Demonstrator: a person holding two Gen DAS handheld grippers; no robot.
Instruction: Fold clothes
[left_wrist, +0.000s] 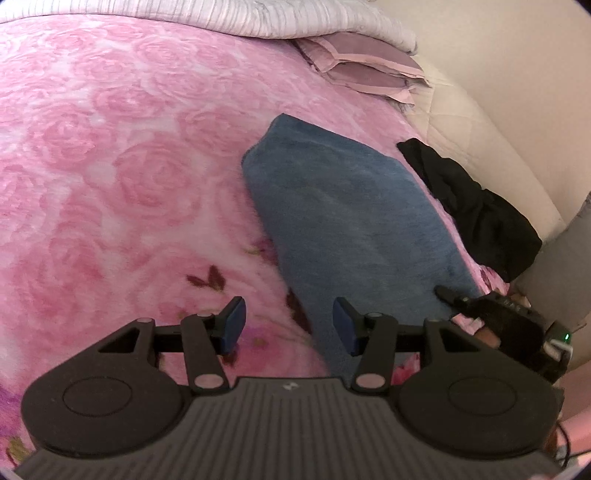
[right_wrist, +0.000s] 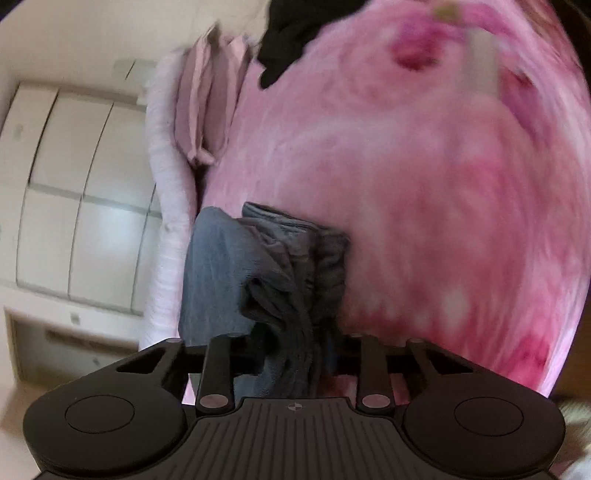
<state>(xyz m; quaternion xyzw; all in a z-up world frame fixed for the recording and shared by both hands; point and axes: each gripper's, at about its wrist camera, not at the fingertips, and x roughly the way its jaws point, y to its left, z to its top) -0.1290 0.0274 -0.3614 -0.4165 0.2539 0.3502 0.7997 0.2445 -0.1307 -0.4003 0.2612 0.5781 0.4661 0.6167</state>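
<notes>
A folded blue fleece garment lies on the pink rose blanket, right of middle in the left wrist view. My left gripper is open and empty, hovering just above the blanket at the garment's near left edge. My right gripper shows at the garment's near right corner. In the right wrist view my right gripper is shut on bunched folds of the blue garment; its fingertips are hidden in the cloth.
A black garment lies crumpled at the bed's right side, also at the top of the right wrist view. Folded mauve bedding and a white quilt sit at the far end. A white wardrobe stands beyond the bed.
</notes>
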